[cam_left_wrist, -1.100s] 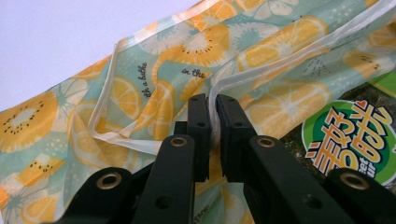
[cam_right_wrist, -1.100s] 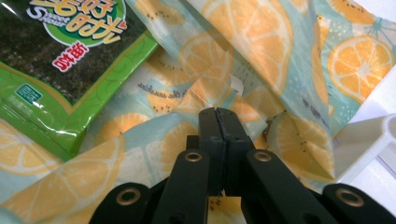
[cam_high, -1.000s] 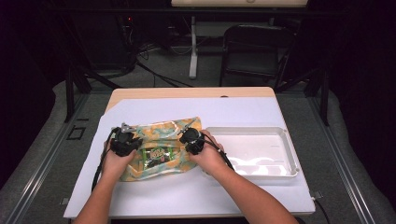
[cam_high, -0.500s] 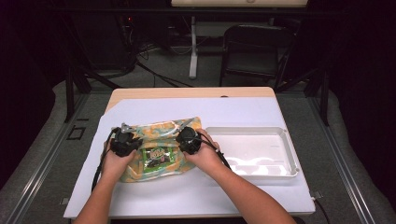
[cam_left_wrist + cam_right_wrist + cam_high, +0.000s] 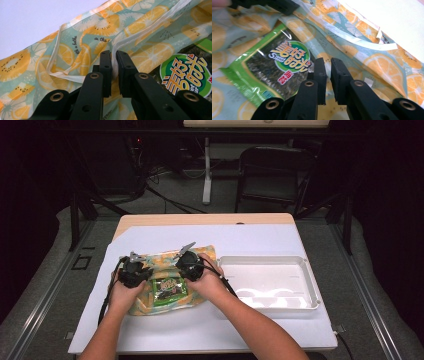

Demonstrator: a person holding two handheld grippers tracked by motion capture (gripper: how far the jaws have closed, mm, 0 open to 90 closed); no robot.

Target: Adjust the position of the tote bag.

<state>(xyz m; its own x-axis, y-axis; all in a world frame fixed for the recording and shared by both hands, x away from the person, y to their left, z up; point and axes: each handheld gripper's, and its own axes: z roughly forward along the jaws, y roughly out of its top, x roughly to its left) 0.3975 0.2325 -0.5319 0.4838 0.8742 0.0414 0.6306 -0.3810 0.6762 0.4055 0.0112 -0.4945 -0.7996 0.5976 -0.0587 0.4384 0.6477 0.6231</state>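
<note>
My left gripper (image 5: 113,58) has its jaws nearly together, pinching a fold of the clear plastic rim of the fruit-print bag (image 5: 75,47); a pale strip of that rim sits between the pads, so I read it as gripping the bag's edge. My right gripper (image 5: 327,66) shows a narrow slot between its jaws, which have just been opening; the bag film lies right under and between the tips, but I cannot tell whether the pads press on it. From above, the left gripper (image 5: 133,266) and right gripper (image 5: 189,261) sit near each other on the bag (image 5: 150,296), each held in a hand. The bag is thin, glossy, crinkled film printed with orange slices and kiwi halves on pale teal, its rim a clear, curling band. Just left of my right jaws, seen through the bag, lies a flat green snack packet (image 5: 267,75) with a dark speckled window and a round green label; the same packet (image 5: 190,75) lies to the right of my left jaws. Further right of the right gripper, well apart from the bag, sits a shallow white rectangular tray (image 5: 305,270) with rounded corners, on a smooth white sheet (image 5: 260,237) covering the table.
</note>
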